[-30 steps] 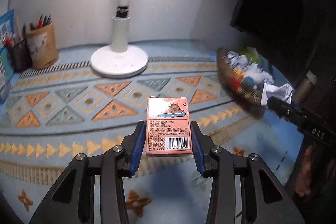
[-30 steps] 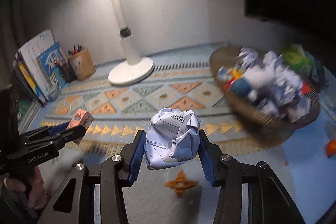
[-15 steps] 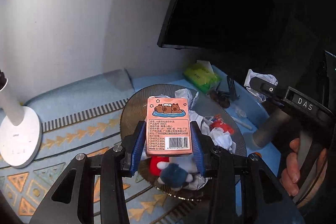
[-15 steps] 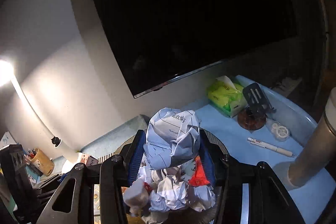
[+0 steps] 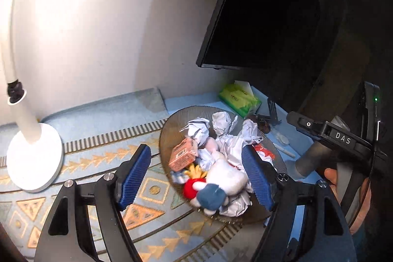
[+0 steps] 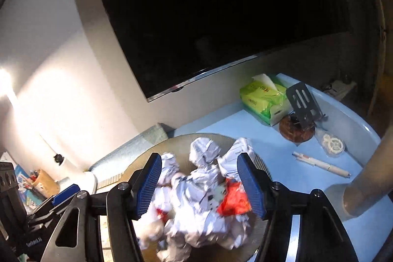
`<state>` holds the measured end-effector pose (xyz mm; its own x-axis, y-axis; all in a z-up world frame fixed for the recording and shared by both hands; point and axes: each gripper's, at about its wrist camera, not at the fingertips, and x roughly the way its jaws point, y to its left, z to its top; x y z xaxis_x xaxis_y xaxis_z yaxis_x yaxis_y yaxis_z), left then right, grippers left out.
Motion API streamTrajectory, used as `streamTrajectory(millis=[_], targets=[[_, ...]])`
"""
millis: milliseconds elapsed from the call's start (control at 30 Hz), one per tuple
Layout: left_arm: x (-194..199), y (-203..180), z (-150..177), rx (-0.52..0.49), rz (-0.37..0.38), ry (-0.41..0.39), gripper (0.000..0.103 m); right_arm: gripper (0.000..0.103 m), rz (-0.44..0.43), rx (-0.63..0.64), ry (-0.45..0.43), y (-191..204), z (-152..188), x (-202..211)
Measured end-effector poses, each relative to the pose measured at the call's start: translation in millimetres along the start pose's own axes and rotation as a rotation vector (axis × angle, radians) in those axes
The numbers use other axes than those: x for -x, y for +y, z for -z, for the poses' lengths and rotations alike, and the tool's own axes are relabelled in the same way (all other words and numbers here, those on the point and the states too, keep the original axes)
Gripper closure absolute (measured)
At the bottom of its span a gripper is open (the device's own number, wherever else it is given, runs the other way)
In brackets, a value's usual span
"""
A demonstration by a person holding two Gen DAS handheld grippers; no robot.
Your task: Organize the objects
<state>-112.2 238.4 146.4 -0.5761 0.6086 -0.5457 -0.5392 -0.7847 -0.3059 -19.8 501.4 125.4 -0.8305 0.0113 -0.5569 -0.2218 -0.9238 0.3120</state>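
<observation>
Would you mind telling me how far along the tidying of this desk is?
Done: the pink card box and crumpled paper balls lie in the round basket with a plush toy. In hand: nothing; the left gripper and right gripper have just been opening, jaws empty. Left: a pen and correction tape on the desk.

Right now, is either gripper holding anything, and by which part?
Nothing is held. Both jaws have just been opening, empty, over the basket; the pink box lies inside it.
</observation>
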Motion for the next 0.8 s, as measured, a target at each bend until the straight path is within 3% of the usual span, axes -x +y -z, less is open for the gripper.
streamTrajectory(millis=[267, 333, 433, 500, 633, 800], targets=[[128, 44, 36, 0.024, -0.128, -0.062, 0.026, 0.041, -0.18, 0.092, 0.074, 72, 52, 52], [164, 55, 46, 0.035, -0.174, -0.075, 0.007, 0.041, -0.239, 0.114, 0.102, 95, 65, 59], [220, 73, 63, 0.05, -0.276, -0.122, 0.002, 0.039, -0.334, 0.142, 0.144, 130, 90, 65], [247, 87, 76, 0.075, -0.348, -0.119, 0.001, 0.036, -0.346, 0.181, 0.161, 153, 112, 62], [264, 118, 116, 0.13, -0.453, -0.098, 0.001, 0.035, -0.336, 0.246, 0.223, 186, 161, 37], [242, 148, 174, 0.176, -0.514, -0.102, 0.001, 0.035, -0.289, 0.363, 0.252, 207, 213, -1]])
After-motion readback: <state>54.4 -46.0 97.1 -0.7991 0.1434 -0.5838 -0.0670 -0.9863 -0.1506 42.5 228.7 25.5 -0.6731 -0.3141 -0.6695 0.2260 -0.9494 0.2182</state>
